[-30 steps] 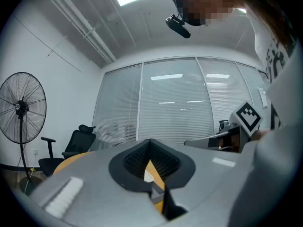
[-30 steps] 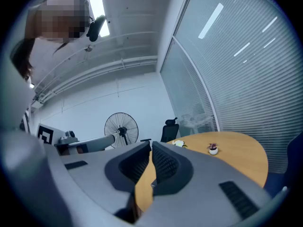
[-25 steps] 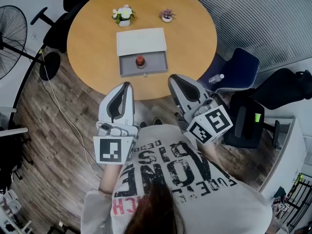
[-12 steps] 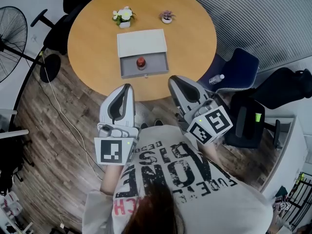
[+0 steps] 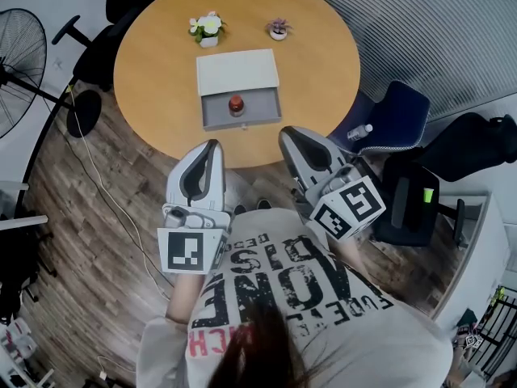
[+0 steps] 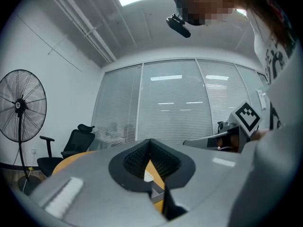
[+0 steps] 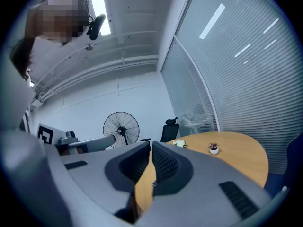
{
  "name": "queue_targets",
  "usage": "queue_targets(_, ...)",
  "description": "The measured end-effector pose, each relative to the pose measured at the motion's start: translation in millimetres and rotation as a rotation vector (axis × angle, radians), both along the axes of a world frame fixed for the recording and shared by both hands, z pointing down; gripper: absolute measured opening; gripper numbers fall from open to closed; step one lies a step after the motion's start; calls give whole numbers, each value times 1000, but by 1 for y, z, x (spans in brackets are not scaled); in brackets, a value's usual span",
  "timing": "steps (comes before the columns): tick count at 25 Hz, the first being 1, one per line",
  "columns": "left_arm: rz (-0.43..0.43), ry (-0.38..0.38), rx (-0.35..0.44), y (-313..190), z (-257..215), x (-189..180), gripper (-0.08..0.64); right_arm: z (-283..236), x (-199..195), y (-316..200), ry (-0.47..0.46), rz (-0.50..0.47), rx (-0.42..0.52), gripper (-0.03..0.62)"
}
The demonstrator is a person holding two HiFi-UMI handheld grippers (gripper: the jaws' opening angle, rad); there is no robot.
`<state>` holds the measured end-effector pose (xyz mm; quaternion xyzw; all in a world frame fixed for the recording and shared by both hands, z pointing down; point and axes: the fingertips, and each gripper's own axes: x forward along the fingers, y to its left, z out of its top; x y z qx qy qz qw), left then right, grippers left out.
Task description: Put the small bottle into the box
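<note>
In the head view a small bottle (image 5: pixel 236 103) with a red cap stands upright in the open grey tray of the box (image 5: pixel 242 122), below its white lid. The box sits in the middle of the round wooden table (image 5: pixel 153 63). Both grippers hang side by side short of the table's near edge, pointing toward the box and apart from it. My left gripper (image 5: pixel 212 143) (image 6: pixel 150 141) is shut with nothing in it. My right gripper (image 5: pixel 287 130) (image 7: pixel 151 144) also has its jaws together and holds nothing.
Two small potted plants (image 5: pixel 208 27) (image 5: pixel 278 27) stand behind the box. A standing fan (image 5: pixel 16 55) is at the left. At the right, a blue chair (image 5: pixel 396 107) bears a water bottle (image 5: pixel 359 130). Black chairs stand behind the table and at the right.
</note>
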<state>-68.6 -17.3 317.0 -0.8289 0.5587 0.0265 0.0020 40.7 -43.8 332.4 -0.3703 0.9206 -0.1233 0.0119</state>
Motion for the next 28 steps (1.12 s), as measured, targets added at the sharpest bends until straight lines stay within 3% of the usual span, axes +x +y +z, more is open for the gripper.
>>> queue_targets(18, 49, -17, 1, -21, 8, -10, 11, 5, -3, -3, 39, 51, 8, 23)
queue_targets(22, 108, -59, -51, -35, 33, -9, 12, 9, -4, -5, 48, 68, -2, 23)
queue_targets(26, 212, -182, -154, -69, 95, -7, 23, 12, -10, -4, 55, 74, -12, 23)
queue_targets(28, 262, -228, -228, -88, 130, -2, 126, 13, -12, -3, 58, 83, -17, 23)
